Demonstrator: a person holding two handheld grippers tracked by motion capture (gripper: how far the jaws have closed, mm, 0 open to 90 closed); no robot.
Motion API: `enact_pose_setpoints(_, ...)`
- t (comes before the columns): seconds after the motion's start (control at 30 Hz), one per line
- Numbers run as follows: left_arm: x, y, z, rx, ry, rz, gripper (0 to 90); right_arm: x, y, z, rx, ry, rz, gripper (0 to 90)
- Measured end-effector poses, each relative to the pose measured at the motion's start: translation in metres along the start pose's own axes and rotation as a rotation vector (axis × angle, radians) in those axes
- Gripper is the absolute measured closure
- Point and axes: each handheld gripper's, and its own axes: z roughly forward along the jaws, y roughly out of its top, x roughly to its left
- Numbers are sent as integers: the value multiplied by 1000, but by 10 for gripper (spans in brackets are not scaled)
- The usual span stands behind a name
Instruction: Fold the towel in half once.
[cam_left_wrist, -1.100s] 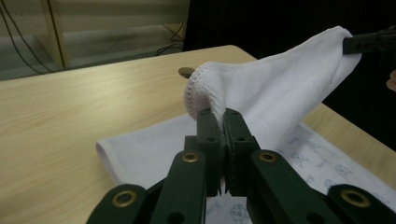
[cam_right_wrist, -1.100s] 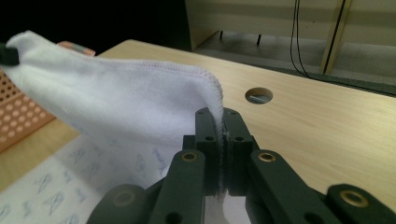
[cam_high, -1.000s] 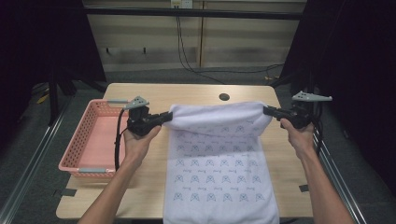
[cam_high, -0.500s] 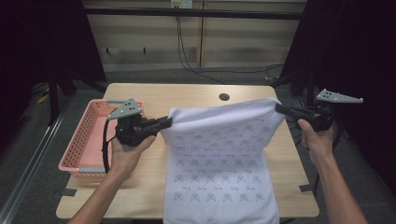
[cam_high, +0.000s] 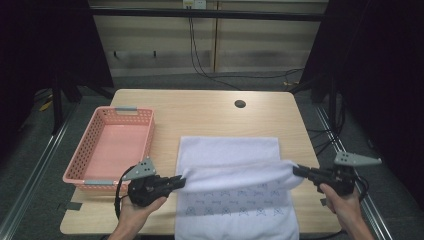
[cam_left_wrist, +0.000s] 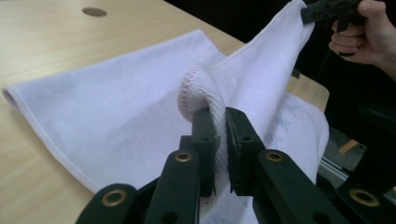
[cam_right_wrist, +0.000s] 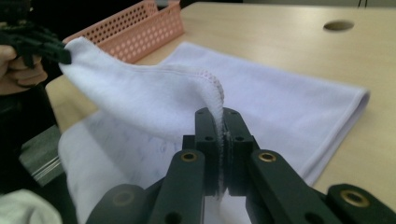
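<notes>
A white towel (cam_high: 230, 157) with a faint grey pattern lies on the wooden table (cam_high: 200, 112), its far part folded over toward the near side. My left gripper (cam_high: 178, 181) is shut on the towel's left corner (cam_left_wrist: 205, 98), held just above the table. My right gripper (cam_high: 296, 171) is shut on the right corner (cam_right_wrist: 215, 95). The held edge stretches between the two grippers above the patterned lower layer (cam_high: 235, 207), which hangs over the near table edge. In the left gripper view the other gripper (cam_left_wrist: 327, 8) shows at top right.
A pink plastic basket (cam_high: 135, 111) stands empty on the table's left side, beside the towel. A round cable hole (cam_high: 240, 104) sits in the far middle of the tabletop. Bare wood lies beyond the towel's far fold.
Both grippers have pulled the held towel edge from the far side toward the near side and lowered it, folding the towel over itself.
</notes>
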Motion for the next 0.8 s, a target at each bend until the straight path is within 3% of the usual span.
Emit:
enact_pose_setpoints(0.17, -6, -30, 4, 93, -48, 14, 833, 17, -36, -14, 63, 58, 0, 848)
enact_pose_setpoints(0.27, -8, -44, 4, 132, -74, -10, 830, 25, -54, -16, 132, 87, -14, 822)
enact_pose_setpoints(0.3, -9, -47, 4, 149, -84, 1, 830, 28, -59, -16, 161, 89, -23, 801)
enact_pose_setpoints(0.37, -14, -54, 0, 179, -95, 15, 830, 34, -65, -18, 212, 111, -43, 782)
enact_pose_setpoints(0.47, -21, -58, -4, 197, -122, 25, 820, 40, -69, -21, 237, 123, -49, 725)
enact_pose_setpoints(0.5, -22, -60, -5, 204, -152, 23, 809, 43, -70, -23, 246, 142, -55, 708)
enact_pose_setpoints(0.6, -28, -65, -6, 241, -173, 30, 788, 49, -72, -25, 264, 171, -58, 702)
enact_pose_setpoints(0.67, -30, -68, -9, 255, -188, 47, 771, 51, -71, -24, 254, 158, -51, 686)
enact_pose_setpoints(0.73, -29, -71, -14, 253, -193, 29, 750, 51, -70, -22, 239, 157, -51, 671)
enact_pose_setpoints(0.8, -27, -71, -17, 240, -213, 15, 750, 48, -66, -15, 226, 99, -41, 620)
